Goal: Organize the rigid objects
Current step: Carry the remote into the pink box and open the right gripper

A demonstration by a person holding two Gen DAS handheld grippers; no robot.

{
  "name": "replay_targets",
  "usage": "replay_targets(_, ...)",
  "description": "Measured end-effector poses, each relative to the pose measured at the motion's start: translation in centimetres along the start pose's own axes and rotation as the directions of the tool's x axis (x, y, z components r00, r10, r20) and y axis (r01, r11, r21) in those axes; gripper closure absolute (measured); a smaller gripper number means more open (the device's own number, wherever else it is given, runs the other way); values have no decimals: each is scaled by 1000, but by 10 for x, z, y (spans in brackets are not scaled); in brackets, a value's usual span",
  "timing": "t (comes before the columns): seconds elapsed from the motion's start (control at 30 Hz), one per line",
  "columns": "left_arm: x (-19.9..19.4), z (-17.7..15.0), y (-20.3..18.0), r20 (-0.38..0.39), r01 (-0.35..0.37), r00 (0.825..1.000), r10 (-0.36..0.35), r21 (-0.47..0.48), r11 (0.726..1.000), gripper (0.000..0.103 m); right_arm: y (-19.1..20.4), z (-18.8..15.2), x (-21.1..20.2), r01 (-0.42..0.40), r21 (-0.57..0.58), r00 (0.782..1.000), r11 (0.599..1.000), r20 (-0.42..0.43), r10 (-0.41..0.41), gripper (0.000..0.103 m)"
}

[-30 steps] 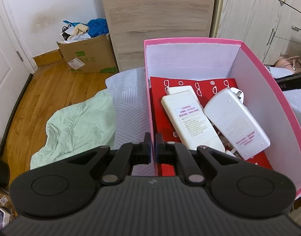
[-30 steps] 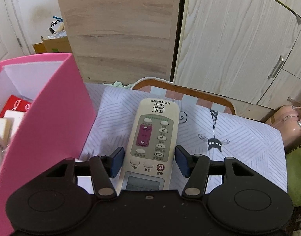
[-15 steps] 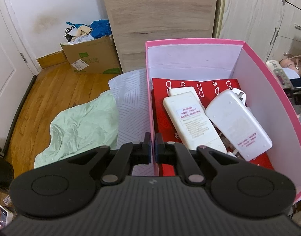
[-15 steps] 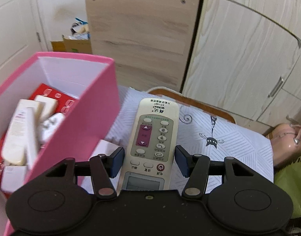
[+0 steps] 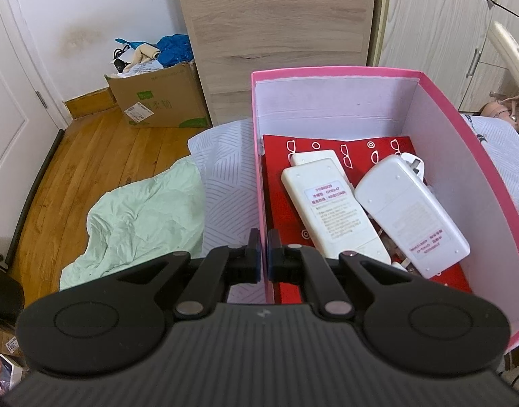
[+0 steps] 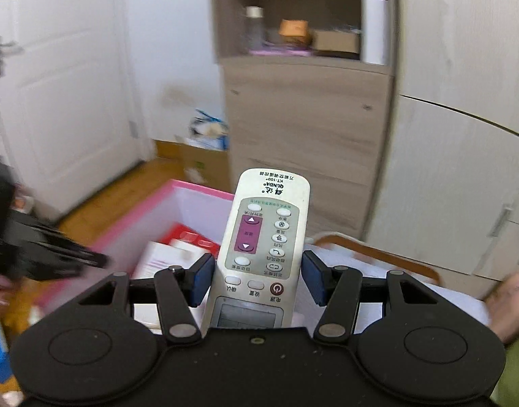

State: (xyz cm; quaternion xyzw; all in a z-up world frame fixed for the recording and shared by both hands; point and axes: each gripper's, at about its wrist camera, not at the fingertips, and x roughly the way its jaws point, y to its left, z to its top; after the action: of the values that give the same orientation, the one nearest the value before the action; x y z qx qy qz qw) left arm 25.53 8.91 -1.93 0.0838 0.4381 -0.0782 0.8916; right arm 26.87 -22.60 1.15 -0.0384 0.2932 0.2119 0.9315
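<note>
A white remote is gripped by the right tool above a pink box on the bed, its near-left wall pinched by the left tool, beside wooden wardrobes.

Right claw lifted remote off bed, now above pink box.

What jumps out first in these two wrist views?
The pink box on the bed fills the left wrist view, with two white remotes lying face down on red card inside; the left gripper is pinched shut on the box's near-left wall. In the right wrist view, the right gripper holds a cream remote with purple buttons above the box.
</note>
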Motion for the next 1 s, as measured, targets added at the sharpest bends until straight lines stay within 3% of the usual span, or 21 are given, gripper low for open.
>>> replay_targets(0.17,0,-1,1,1,6,1000,-6,-6,1000,100,30,0,17,-198,19,978,980,-59,199,42)
replay_targets(0.33,-1,-1,5,3,20,1000,-20,-18,1000,100,69,-10,48,-279,-14,948,960,-166,273,42)
replay_targets(0.53,0,-2,6,5,23,1000,-23,-14,1000,100,93,-19,91,-236,-98,941,967,-270,203,42)
replay_targets(0.83,0,-4,9,11,37,999,-37,-19,999,100,107,-25,123,-32,-276,952,961,-302,-55,43)
replay_targets(0.9,0,-4,7,13,33,999,-33,-13,999,100,100,-23,127,-43,-263,944,964,-326,-47,43)
replay_targets(1.0,0,-4,7,13,30,999,-30,-8,1000,100,82,-17,125,-95,-145,937,985,-348,39,43)
